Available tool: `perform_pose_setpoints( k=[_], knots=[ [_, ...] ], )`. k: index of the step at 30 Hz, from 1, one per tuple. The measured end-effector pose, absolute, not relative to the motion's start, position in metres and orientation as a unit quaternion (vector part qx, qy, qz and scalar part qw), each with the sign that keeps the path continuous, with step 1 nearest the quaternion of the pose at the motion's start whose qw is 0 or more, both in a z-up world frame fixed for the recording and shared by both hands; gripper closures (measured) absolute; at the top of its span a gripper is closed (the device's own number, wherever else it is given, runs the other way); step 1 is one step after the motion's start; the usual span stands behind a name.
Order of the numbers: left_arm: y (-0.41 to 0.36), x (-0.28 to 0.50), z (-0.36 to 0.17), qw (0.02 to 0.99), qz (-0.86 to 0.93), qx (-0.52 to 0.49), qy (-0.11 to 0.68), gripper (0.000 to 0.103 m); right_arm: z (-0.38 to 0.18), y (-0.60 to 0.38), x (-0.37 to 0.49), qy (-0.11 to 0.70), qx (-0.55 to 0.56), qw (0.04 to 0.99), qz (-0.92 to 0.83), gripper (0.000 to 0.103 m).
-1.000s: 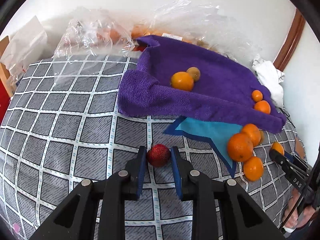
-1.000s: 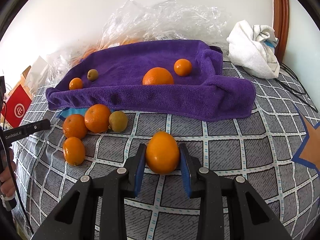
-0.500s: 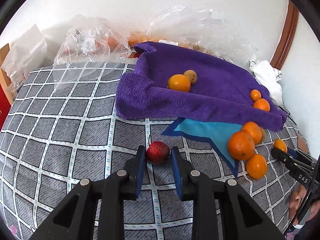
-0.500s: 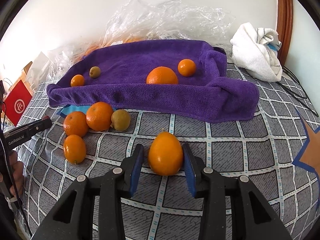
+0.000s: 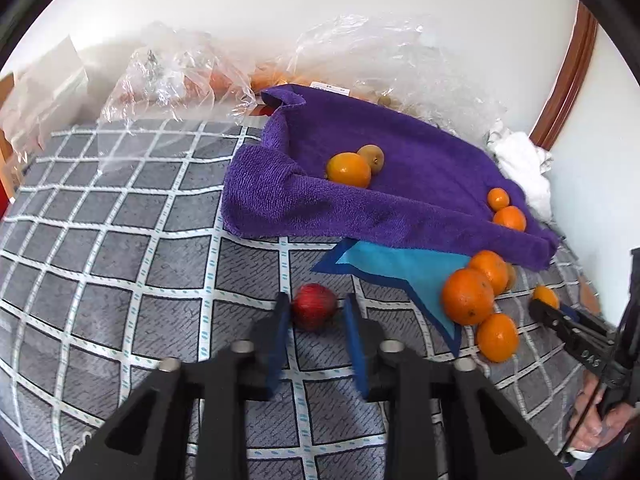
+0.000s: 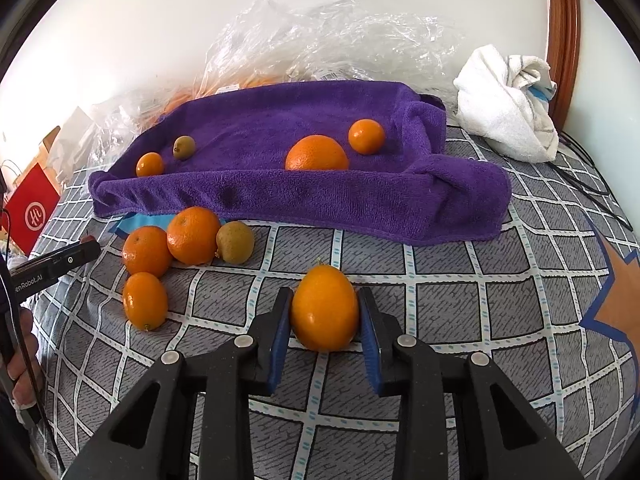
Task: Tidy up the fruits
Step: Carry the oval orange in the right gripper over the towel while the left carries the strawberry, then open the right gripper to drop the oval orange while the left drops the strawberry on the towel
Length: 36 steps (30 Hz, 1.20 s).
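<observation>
A small red fruit lies on the grey checked cover between the pads of my left gripper, which is open with a gap on the right side. An oval orange sits on the cover between the pads of my right gripper; the jaws are slightly apart around it. A purple towel holds several oranges and a greenish fruit. A cluster of oranges and a green-brown fruit lies in front of the towel.
Clear plastic bags with more fruit lie behind the towel by the wall. A white cloth sits at the back right. A red box stands at the left. The left gripper tip shows at the left edge.
My left gripper has opened off the red fruit, which now rests on the cover. My right gripper has loosened around the oval orange.
</observation>
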<state>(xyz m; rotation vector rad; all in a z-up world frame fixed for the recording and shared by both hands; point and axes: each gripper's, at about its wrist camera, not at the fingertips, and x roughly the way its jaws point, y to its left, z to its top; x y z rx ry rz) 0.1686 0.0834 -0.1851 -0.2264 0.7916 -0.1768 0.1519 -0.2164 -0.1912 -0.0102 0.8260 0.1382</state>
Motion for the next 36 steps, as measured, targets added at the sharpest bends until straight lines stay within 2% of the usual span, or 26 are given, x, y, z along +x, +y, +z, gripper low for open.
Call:
perform_pose_setpoints(
  k=[5,18,23,28,36],
  knots=[
    [0.097,0.162,-0.185,0.912,-0.100,-0.162,0.364,0.080,-0.190,-0.216,0.150,0.393,-0.008,0.918,0.058,0.071],
    [0.095,0.161,-0.179,0.918,-0.081,-0.148,0.358,0.080,-0.184,-0.222,0.142,0.376,0.008,0.924,0.069,0.071],
    [0.092,0.161,-0.152,0.928,-0.088,-0.124,0.341,0.080,-0.164,-0.220,0.146,0.359,0.024,0.929,0.082,0.071],
    [0.093,0.180,-0.121,0.935,-0.077,-0.114,0.327,0.080,-0.134,-0.214,0.171,0.324,0.001,0.944,0.062,0.071],
    [0.094,0.215,-0.108,0.939,-0.049,-0.090,0.329,0.080,-0.145,-0.230,0.229,0.355,0.015,0.934,0.030,0.071]
  ],
)
